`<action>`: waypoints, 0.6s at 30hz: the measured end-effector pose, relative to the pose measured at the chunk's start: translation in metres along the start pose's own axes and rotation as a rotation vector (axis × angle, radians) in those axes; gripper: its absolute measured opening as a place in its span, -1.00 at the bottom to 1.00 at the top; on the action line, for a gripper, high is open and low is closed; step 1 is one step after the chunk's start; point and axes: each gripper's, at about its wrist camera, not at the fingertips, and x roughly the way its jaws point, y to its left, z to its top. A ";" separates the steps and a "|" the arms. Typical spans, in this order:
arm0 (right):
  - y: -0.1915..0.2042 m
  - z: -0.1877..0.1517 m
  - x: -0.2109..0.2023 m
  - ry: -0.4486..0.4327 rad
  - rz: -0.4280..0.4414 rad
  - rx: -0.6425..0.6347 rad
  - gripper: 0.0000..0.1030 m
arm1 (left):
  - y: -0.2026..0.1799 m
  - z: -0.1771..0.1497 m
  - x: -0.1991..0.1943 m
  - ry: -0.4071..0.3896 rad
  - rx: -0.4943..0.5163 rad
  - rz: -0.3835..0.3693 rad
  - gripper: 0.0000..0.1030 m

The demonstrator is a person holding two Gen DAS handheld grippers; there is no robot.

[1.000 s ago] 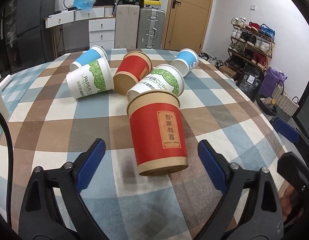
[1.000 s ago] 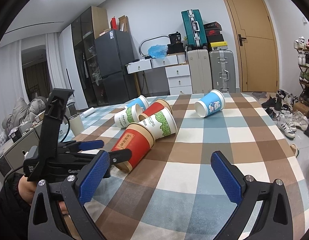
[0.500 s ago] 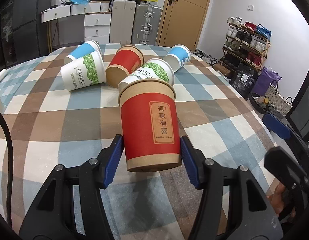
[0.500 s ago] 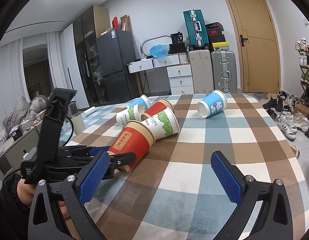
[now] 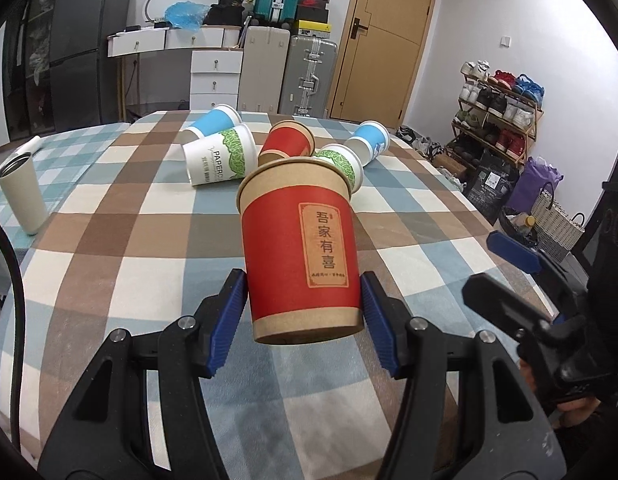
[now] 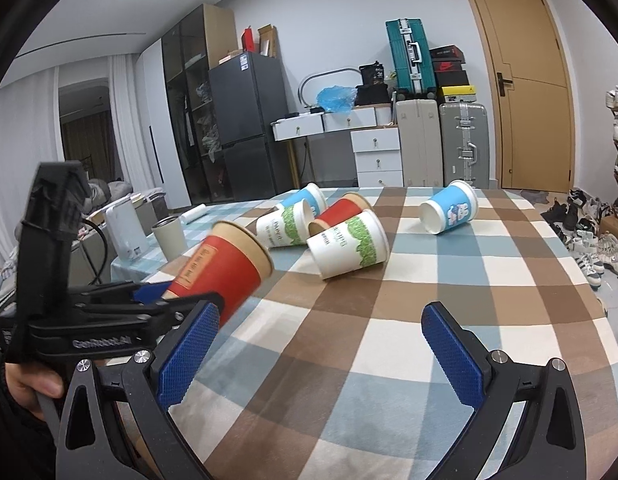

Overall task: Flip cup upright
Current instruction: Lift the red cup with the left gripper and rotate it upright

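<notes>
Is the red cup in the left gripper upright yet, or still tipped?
Still tipped. The red cup is clamped near its base by the left gripper, off the table, its open rim angled up and away rather than straight up.

Bright ceiling spotlights, fisheye-warped edges, sharp

Black frames, blue textured fingers [image 6: 189, 354], silver screws

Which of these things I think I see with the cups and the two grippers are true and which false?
1. The left gripper grips a red cup. True.
2. The right gripper holds a blue cup. False: it is open, holding nothing.
3. The held cup stands upright on the table. False: it is tilted, lifted off the cloth.
4. A blue cup lies on its side, apart from the cluster. True.
</notes>
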 end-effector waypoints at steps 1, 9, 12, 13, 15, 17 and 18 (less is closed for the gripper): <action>0.002 -0.001 0.000 0.002 0.001 -0.002 1.00 | 0.001 -0.002 -0.005 -0.003 -0.004 -0.002 0.07; 0.010 -0.005 -0.005 0.004 0.004 -0.014 1.00 | 0.002 -0.022 -0.029 -0.004 -0.007 -0.011 0.07; 0.011 -0.006 -0.005 0.009 0.006 -0.017 1.00 | -0.001 -0.029 -0.031 0.009 -0.007 -0.014 0.07; 0.011 -0.006 -0.005 0.011 0.006 -0.017 1.00 | -0.002 -0.032 -0.031 0.014 -0.009 -0.016 0.07; 0.011 -0.007 -0.004 0.013 0.006 -0.015 1.00 | -0.005 -0.037 -0.029 0.027 -0.011 -0.024 0.07; 0.010 -0.007 -0.004 0.015 0.005 -0.012 1.00 | -0.010 -0.040 -0.024 0.039 -0.005 -0.027 0.07; 0.010 -0.007 -0.005 0.016 0.006 -0.011 1.00 | -0.012 -0.043 -0.024 0.043 -0.005 -0.029 0.07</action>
